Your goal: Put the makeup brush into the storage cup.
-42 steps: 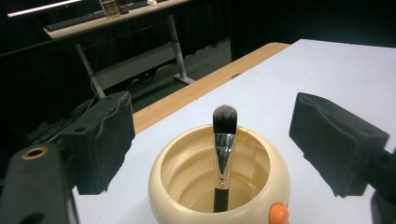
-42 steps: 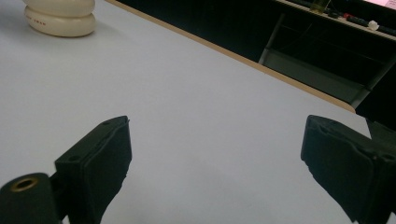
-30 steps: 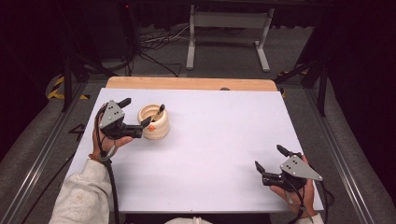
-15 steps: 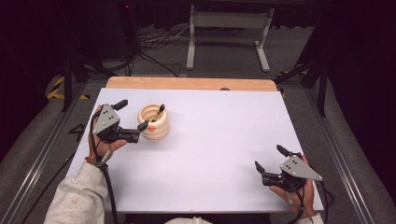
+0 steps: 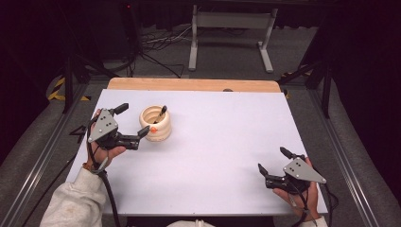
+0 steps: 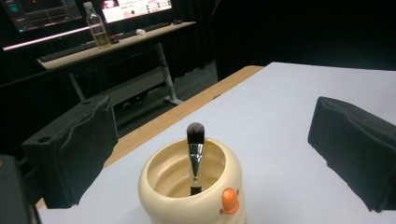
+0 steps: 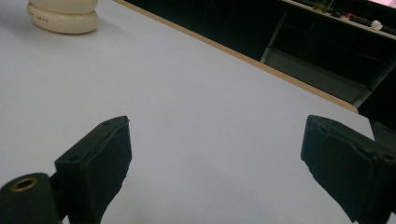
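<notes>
Brush [image 6: 195, 154]: stands tilted in the cream cup [image 5: 156, 124], bristles up, handle leaning on the inner wall; the cup sits on the table's left part, toward the far edge.
Left gripper [image 5: 132, 122]: jaws spread wide and holding nothing; in the left gripper view they stand either side of the cup, clear of it, and from above the near jaw's tip is just beside the cup's wall.
Right gripper [image 5: 274, 161]: jaws wide apart, nothing between them, low over the table near its front right corner, well apart from the cup.
Table [image 5: 227, 142]: white top with a wooden strip along the far edge.
Room: dark; grey floor with cables and a metal stand beyond the table; the left gripper view shows a desk with lit screens and a bottle [image 6: 98, 29].
Cup: ribbed, with an orange knob [image 6: 229, 201] on its side, holding the brush.
</notes>
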`<state>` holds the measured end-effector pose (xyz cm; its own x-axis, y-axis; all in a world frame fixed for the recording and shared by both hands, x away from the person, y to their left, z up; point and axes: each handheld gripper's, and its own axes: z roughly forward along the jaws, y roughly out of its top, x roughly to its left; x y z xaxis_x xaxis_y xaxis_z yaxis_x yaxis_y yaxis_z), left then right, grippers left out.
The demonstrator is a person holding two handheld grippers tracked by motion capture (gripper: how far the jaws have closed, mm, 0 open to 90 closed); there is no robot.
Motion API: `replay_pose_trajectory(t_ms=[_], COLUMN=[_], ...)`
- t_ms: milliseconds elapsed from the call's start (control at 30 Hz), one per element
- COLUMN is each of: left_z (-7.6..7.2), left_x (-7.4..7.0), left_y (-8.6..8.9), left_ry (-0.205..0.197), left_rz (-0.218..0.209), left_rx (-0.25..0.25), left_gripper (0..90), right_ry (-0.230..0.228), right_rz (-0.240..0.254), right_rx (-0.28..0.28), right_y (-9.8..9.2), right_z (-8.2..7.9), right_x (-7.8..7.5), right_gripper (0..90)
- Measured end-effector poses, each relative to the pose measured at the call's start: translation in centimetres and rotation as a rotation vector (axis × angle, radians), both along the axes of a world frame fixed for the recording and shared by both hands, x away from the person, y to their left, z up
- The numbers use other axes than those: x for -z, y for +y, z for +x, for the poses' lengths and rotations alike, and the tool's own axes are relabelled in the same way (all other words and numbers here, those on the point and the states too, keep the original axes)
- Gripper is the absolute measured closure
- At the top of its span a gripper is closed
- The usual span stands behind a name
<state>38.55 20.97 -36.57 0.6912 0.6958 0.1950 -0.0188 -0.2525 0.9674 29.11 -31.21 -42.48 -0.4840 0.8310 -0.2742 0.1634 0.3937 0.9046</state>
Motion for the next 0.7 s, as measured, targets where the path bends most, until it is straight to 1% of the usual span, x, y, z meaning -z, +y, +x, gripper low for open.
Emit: replay_pose_trajectory(t_ms=[133, 200, 233, 333, 500, 533, 667, 700], left_z=[-0.3, -0.5, -0.6, -0.9, -1.4, -1.5, -2.0, -2.1], left_x=[-0.1, 0.1, 0.2, 0.5, 0.9, 1.0, 1.3, 1.3], left_y=[0.0, -0.2, -0.2, -0.3, -0.3, -0.3, -0.4, -0.4], left_ry=[0.002, -0.008, -0.005, -0.004, 0.006, 0.003, 0.005, 0.006], left_rz=[-0.003, 0.012, 0.020, 0.028, 0.018, 0.030, 0.034, 0.043], left_rx=[0.012, 0.008, 0.010, 0.020, 0.031, 0.033, 0.039, 0.044], left_gripper=[2.5, 2.9, 3.2, 3.0, 3.1, 3.2, 3.2, 3.3], right_ry=[0.000, 0.000, 0.001, 0.000, 0.002, 0.001, 0.000, 0.000], right_rz=[0.000, -0.001, 0.000, -0.001, -0.003, -0.003, -0.003, -0.004], right_rx=[-0.001, 0.000, -0.001, -0.001, -0.001, -0.002, -0.001, -0.001], right_y=[0.0, 0.0, 0.0, 0.0, 0.0, 0.0, 0.1, 0.1], right_z=[0.0, 0.0, 0.0, 0.0, 0.0, 0.0, 0.0, 0.0], right_x=[0.0, 0.0, 0.0, 0.0, 0.0, 0.0, 0.0, 0.0], right_gripper=[9.6, 9.6, 9.6, 9.6, 9.6, 9.6, 9.6, 9.6])
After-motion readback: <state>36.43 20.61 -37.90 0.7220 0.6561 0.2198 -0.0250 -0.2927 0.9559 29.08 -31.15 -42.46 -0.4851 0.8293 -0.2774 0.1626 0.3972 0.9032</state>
